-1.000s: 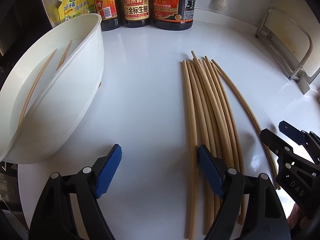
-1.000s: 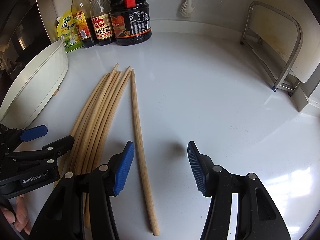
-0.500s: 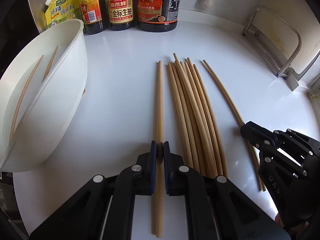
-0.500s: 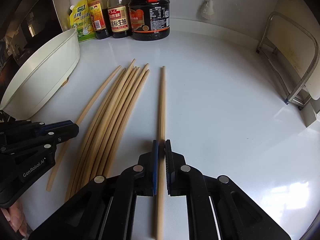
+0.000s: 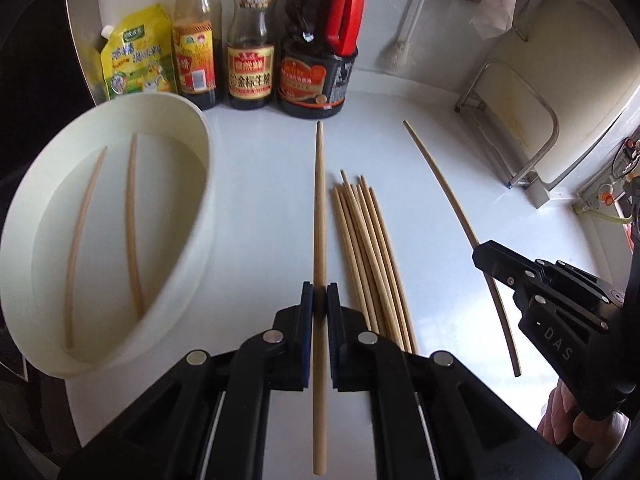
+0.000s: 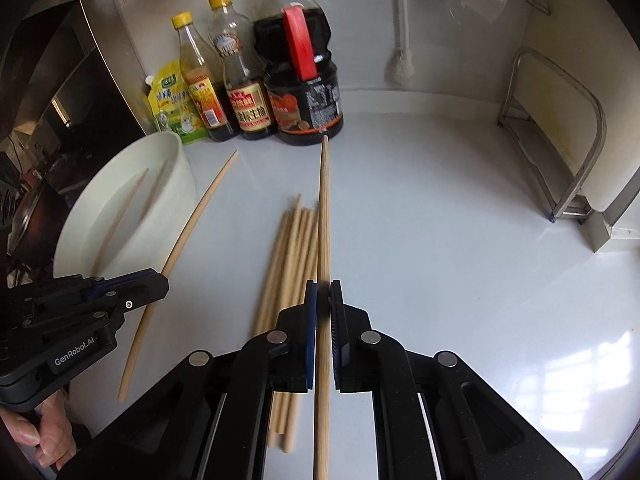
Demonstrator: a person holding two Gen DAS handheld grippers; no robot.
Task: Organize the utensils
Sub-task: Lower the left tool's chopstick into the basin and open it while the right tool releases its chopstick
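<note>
My left gripper (image 5: 319, 300) is shut on a wooden chopstick (image 5: 319, 208) and holds it above the white counter. My right gripper (image 6: 323, 300) is shut on another chopstick (image 6: 324, 216), also lifted. A bundle of several chopsticks (image 5: 368, 256) lies on the counter between the two grippers; it also shows in the right wrist view (image 6: 290, 264). A white oval container (image 5: 192, 240) at the left holds two chopsticks (image 5: 132, 224). The right gripper (image 5: 484, 256) and its chopstick (image 5: 440, 184) show in the left view; the left gripper (image 6: 158, 282) and its chopstick (image 6: 192, 220) show in the right view.
Sauce bottles (image 5: 250, 64) and a yellow pouch (image 5: 134, 60) stand along the back wall. A metal rack (image 6: 560, 148) stands at the right. A brush (image 6: 400, 68) hangs on the back wall.
Both grippers closed on a chopstick each, then lifted them off the counter. The remaining bundle now lies lower and further from both cameras.
</note>
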